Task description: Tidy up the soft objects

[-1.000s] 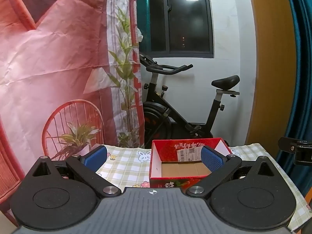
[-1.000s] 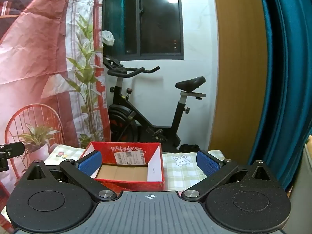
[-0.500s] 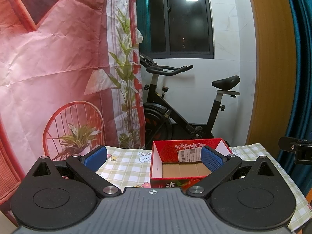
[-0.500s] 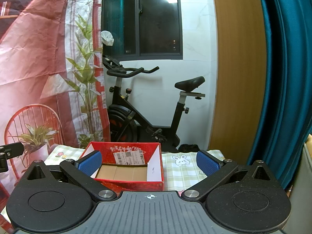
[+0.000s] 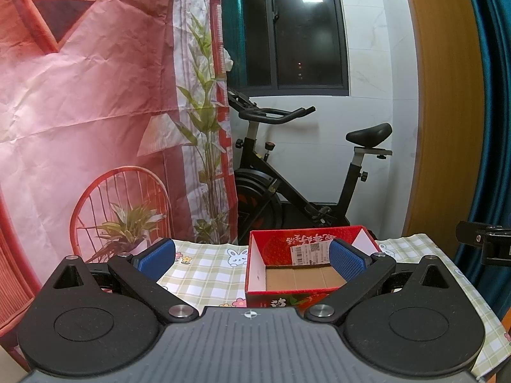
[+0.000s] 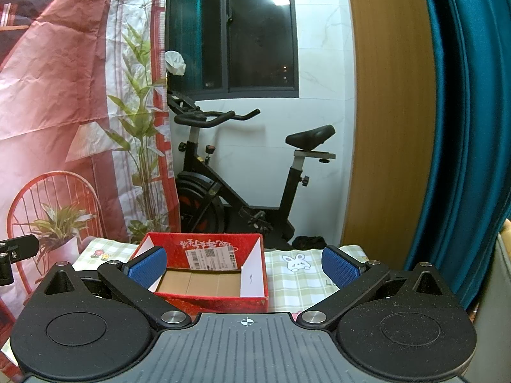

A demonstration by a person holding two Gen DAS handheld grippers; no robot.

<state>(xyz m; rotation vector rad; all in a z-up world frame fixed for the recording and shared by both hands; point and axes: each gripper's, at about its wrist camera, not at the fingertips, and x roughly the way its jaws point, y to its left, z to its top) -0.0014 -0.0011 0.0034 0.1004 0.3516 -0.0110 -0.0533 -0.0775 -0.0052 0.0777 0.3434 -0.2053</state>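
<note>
The left claw (image 5: pixel 252 260) is held wide open; its two blue pads (image 5: pixel 158 253) are spread far apart and nothing is gripped or touched between them. In the left wrist view, the right-hand pad is seen in front of the red box (image 5: pixel 306 263), but contact with the box cannot be confirmed.

The right claw (image 6: pixel 244 268) is likewise spread fully, with its blue pads (image 6: pixel 340 267) well apart and no object held. In the right wrist view, the left-hand pad overlaps the near left corner of the red box (image 6: pixel 207 271); whether it touches cannot be told.

The red box is placed on the surface (image 5: pixel 207 268), which is covered by a green checked cloth printed with rabbits and flowers. The box is set toward the far edge of the surface, open at the top. A brown cardboard floor and white inner walls are visible, and a white shipping label (image 6: pixel 212 258) is fixed to the inner far wall. No contents are seen inside the box. No soft objects are visible in either view.

Beyond the far edge of the surface, an exercise bike (image 6: pixel 242 172) is seen below a dark window (image 5: pixel 303 32). A red printed backdrop (image 5: pixel 80 111) hangs at the left, and a teal curtain (image 6: pixel 472 127) at the right.
</note>
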